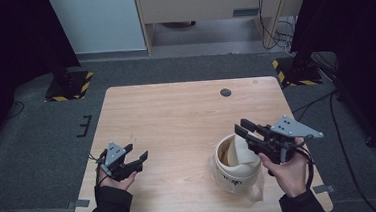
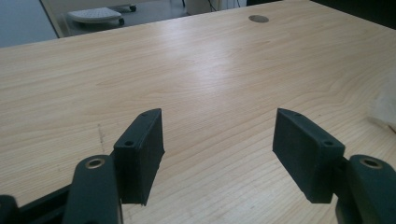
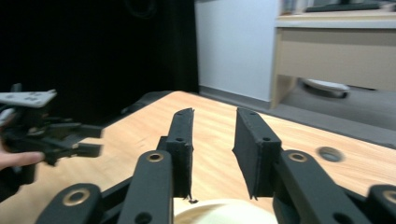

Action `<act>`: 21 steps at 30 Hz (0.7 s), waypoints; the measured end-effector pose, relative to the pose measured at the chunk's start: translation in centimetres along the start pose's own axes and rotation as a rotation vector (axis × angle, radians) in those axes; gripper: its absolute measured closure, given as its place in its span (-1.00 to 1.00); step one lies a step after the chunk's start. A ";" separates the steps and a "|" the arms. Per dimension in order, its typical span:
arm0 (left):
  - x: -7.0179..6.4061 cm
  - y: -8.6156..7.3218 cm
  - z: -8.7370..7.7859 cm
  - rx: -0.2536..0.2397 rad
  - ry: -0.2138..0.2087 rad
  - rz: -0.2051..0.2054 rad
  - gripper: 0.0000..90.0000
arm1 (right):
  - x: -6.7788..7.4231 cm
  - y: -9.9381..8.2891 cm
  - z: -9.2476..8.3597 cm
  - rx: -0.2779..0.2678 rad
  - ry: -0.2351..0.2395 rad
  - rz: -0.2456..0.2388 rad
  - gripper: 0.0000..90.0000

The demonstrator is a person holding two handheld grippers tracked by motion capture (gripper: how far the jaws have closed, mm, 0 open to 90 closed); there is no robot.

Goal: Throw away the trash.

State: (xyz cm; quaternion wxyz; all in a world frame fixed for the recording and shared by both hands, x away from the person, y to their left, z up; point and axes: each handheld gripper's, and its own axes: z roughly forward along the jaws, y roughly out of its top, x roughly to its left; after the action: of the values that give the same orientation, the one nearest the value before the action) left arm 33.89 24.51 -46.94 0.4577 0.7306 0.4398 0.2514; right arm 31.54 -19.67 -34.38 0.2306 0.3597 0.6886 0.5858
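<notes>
A cream round tub [image 1: 238, 166] with a pale liner inside and thin plastic around it stands on the wooden table [image 1: 176, 112] near the front right. My right gripper [image 1: 241, 126] hovers just above the tub's rim [image 3: 224, 211], pointing left and away. Its jaws stand a little apart with nothing between them [image 3: 215, 114]. My left gripper [image 1: 136, 152] is low over the front left of the table, open, with bare wood between its pads [image 2: 217, 140]. The left gripper [image 3: 91, 140] also appears across the table in the right gripper view. A bit of the plastic [image 2: 385, 105] shows at the right edge.
A round grey grommet [image 1: 225, 92] sits in the table near its far edge. Beyond the table are dark stands on yellow-black bases [image 1: 69, 84] [image 1: 299, 70], loose cables [image 1: 326, 101] on grey carpet, and a wooden desk [image 1: 209, 4].
</notes>
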 end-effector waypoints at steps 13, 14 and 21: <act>1.2 -0.9 1.0 0.067 0.014 0.008 -0.40 | -6.1 -1.2 -2.2 -0.036 -0.209 0.073 -0.11; 1.3 -1.0 1.1 0.074 0.015 0.008 -0.42 | -6.7 -1.6 -2.2 -0.031 -0.233 0.077 -0.20; 2.0 -1.7 1.8 0.141 0.019 0.000 -0.49 | -11.4 -6.5 -1.6 0.107 -0.395 0.114 -0.51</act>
State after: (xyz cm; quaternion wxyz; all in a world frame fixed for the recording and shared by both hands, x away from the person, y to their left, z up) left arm 35.60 25.77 -49.33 0.4012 0.7585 0.4607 0.2268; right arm 36.18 -29.75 -41.55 0.3080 0.5175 0.6389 0.4786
